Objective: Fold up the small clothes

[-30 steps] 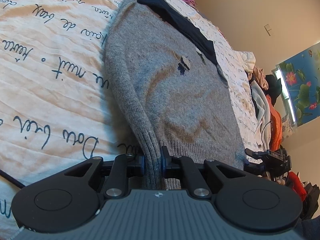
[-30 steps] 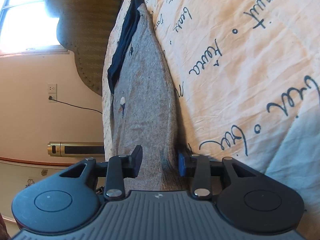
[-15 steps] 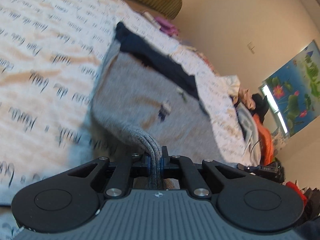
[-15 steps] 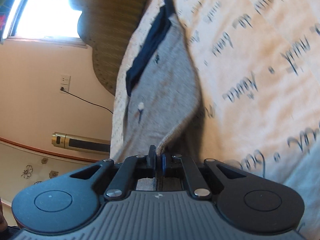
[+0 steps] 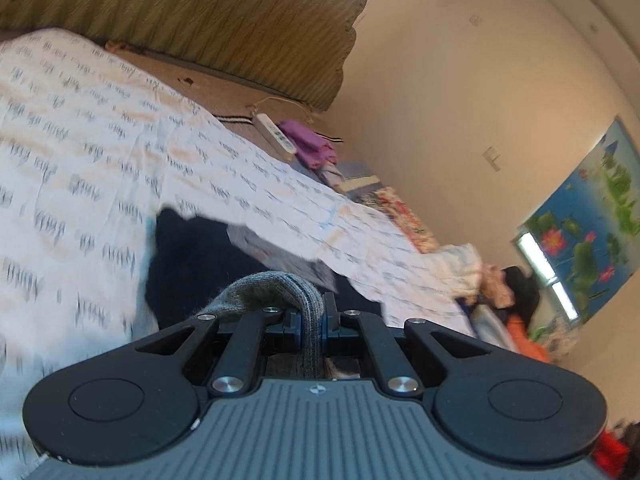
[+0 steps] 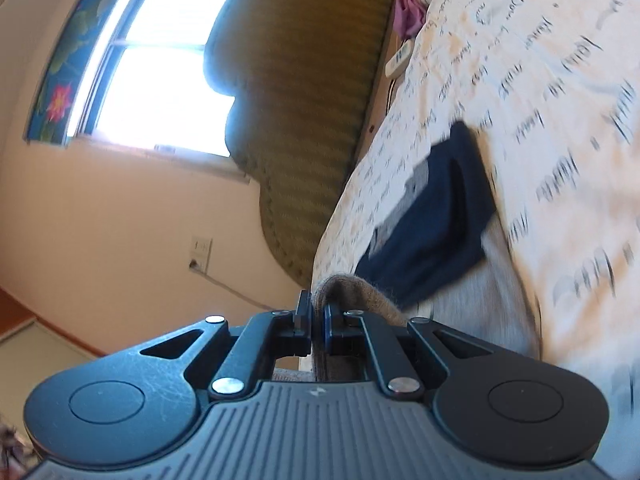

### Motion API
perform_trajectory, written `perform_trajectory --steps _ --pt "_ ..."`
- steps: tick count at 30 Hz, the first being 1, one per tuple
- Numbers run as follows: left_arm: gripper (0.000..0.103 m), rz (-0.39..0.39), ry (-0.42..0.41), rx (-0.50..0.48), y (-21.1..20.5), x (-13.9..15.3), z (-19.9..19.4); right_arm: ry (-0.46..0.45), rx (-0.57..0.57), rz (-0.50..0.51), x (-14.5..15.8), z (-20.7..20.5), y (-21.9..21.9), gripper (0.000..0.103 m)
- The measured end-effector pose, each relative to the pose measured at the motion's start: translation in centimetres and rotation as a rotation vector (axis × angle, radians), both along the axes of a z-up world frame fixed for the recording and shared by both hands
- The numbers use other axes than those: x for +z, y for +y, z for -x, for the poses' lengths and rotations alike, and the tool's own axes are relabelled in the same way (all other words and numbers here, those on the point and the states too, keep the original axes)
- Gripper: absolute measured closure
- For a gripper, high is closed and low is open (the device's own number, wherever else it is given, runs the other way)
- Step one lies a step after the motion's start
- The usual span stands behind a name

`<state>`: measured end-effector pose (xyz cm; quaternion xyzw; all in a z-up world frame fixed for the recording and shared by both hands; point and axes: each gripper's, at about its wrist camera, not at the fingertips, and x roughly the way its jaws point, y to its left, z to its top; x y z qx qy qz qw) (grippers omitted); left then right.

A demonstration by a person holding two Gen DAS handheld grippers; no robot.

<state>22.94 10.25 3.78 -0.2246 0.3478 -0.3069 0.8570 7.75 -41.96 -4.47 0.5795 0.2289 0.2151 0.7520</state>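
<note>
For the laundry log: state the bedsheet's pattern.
Cream bedsheet with dark handwritten script; clearest in the right wrist view.

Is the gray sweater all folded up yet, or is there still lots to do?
Not yet. Done: both grippers have a grip, the left gripper and right gripper each shut on the gray sweater's knit edge. In hand: that edge is lifted off the bedsheet, toward the sweater's navy part. Left: laying it down, flattening it, and probably more folds.

Bed [image 5: 100,168] under script-printed sheet, navy-collared grey sweater [image 5: 192,264] on it.
</note>
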Motion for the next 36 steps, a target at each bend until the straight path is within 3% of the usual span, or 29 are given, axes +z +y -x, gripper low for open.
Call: perform_trajectory --steps 5,10,15,17,18,20,22,25,29,32,34,36 --pt "0.096 -0.128 -0.011 0.034 -3.4 -2.1 -7.8 0.068 -0.030 0.024 -1.5 -8.0 -1.9 0.098" --pt "0.094 -0.204 0.061 0.064 -4.9 -5.9 -13.5 0.163 -0.050 0.046 -4.0 -13.7 -3.0 0.096" --pt "0.082 -0.163 0.083 0.068 -4.4 -6.2 -15.9 0.215 -0.062 0.052 -5.8 -15.7 -3.7 0.092" --pt "0.069 -0.125 0.071 0.085 -3.9 -5.3 -16.2 0.210 -0.073 0.042 -5.8 -15.9 -4.3 0.080" --pt "0.065 -0.112 0.065 0.099 -3.5 -5.1 -16.1 0.198 -0.085 0.039 -5.7 -15.8 -4.7 0.076" --pt "0.041 -0.117 0.042 0.142 -3.1 -4.7 -15.4 0.172 -0.109 0.054 -5.1 -15.2 -5.1 0.048" --pt "0.037 -0.155 0.005 0.187 -2.6 -4.5 -14.4 0.137 -0.118 0.085 -4.0 -14.2 -5.4 0.041" --pt "0.037 -0.199 0.008 0.213 -1.3 -5.0 -12.7 0.113 -0.093 0.182 -2.5 -12.5 -4.9 0.041" --pt "0.037 -0.317 0.011 0.226 -0.4 -6.4 -8.6 0.159 -0.034 0.401 -1.4 -9.3 -2.9 0.041" --pt "0.037 -0.408 -0.018 0.241 -0.4 -7.5 -4.3 0.208 0.014 0.508 -1.8 -5.9 -1.0 0.041" --pt "0.036 -0.411 -0.006 0.258 0.0 -8.1 -1.5 0.224 0.035 0.552 -2.1 -3.5 0.2 0.041" --pt "0.035 -0.369 0.047 0.265 0.7 -9.0 0.8 0.234 0.030 0.519 -2.6 -0.8 0.7 0.041"
